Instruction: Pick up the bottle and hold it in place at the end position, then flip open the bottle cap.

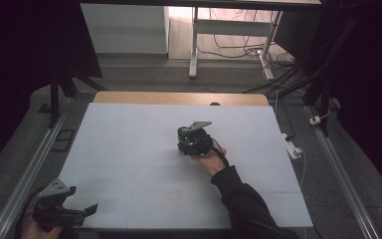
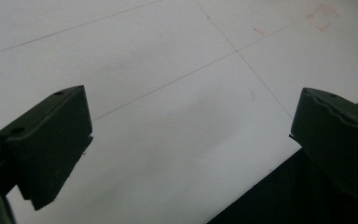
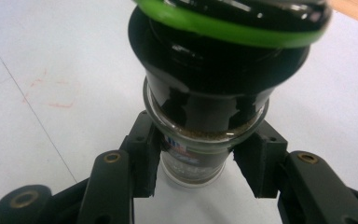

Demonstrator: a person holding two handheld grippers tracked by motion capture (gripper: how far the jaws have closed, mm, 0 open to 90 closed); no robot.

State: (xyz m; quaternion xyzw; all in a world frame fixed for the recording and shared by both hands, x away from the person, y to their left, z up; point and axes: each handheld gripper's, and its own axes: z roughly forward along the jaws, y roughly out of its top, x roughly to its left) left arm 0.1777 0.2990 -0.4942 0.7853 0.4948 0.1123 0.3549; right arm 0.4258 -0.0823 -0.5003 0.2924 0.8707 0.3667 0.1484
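Note:
A spice grinder [image 3: 200, 140] with a glass body, a black top and a green ring sits between the jaws of my right gripper [image 3: 198, 163], and the pads press on the glass from both sides. In the high view this gripper [image 1: 191, 141] is near the middle of the pale board [image 1: 129, 149], with the grinder's black top [image 1: 183, 132] at its far end. Whether the grinder's base touches the board is unclear. My left gripper [image 1: 87, 209] hovers at the board's near left corner. Its jaws [image 2: 191, 135] stand wide apart over bare board with nothing between them.
Thin lines and faint red marks [image 2: 321, 18] cross the board. A wooden strip [image 1: 179, 98] runs along its far edge. A white power strip [image 1: 292, 148] lies off the right side, metal rails [image 1: 35, 164] flank the table, and a desk frame [image 1: 194, 50] with cables stands behind.

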